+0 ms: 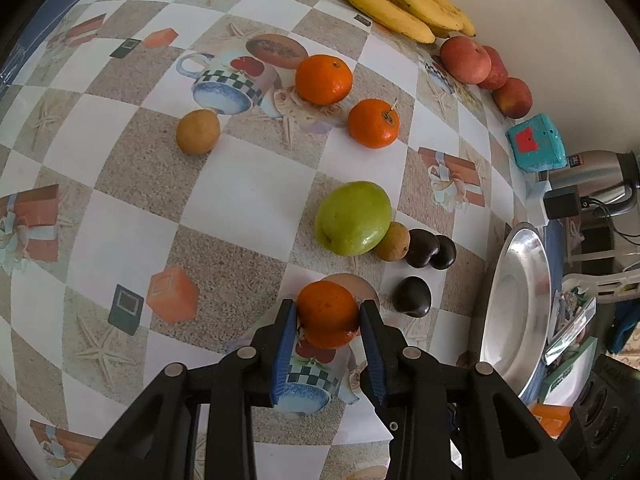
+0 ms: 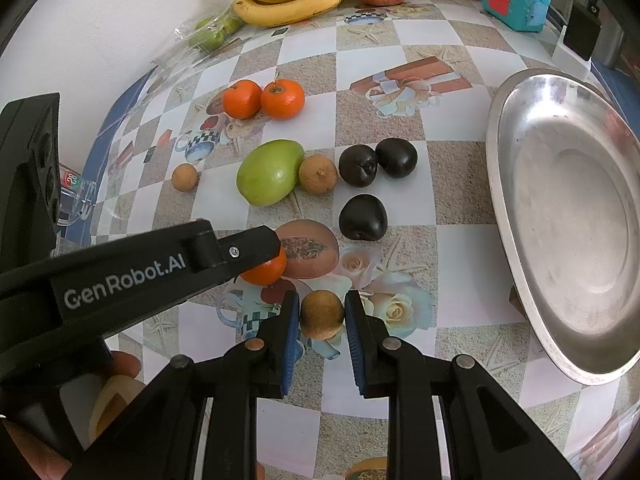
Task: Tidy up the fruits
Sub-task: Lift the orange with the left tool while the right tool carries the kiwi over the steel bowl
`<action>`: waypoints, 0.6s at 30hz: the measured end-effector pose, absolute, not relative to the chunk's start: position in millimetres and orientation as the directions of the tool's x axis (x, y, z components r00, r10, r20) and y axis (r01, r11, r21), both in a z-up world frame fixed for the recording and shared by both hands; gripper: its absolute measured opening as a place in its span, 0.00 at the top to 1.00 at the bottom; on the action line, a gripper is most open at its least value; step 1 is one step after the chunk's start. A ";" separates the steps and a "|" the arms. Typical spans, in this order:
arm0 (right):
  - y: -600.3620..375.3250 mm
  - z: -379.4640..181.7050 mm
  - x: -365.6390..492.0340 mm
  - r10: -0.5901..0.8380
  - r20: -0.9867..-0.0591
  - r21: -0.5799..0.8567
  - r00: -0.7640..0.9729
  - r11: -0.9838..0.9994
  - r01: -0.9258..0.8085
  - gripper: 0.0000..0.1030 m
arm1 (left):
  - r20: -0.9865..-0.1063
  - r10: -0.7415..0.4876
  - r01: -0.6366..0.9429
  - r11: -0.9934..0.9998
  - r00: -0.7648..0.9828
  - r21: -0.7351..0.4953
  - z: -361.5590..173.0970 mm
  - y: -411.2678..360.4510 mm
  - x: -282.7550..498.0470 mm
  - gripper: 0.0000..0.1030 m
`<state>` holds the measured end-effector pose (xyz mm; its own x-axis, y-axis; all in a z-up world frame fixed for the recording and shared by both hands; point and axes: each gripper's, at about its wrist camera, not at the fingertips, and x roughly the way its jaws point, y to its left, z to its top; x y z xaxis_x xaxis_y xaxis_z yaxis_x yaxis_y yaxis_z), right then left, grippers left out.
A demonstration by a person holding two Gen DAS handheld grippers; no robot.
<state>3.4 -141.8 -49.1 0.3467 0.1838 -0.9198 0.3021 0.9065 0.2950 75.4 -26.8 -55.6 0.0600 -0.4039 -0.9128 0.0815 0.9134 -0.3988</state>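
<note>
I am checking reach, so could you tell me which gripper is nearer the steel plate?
Right. The right gripper, holding a small brown fruit, sits closer to the steel plate; the left gripper is farther away beyond it.

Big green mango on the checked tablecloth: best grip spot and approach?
Take the large green mango from above, jaws across its narrow middle. It lies flat on its side. A small brown round fruit touches its right end, so closing along the length would hit that; the flanks across the short width look free.
</note>
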 end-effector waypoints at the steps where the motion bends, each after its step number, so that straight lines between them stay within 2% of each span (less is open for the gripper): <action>1: -142.0 -49.2 3.3 0.183 -0.920 0.295 0.347 0.907 0.301 0.77 | -0.912 -0.405 0.081 0.913 0.061 -0.400 -55.7 -26.7 75.4 0.66; 18: -165.6 -40.4 -3.2 0.170 -0.906 0.314 0.387 0.883 0.349 0.77 | -0.886 -0.435 0.095 0.900 0.160 -0.425 -27.4 -20.3 74.0 0.68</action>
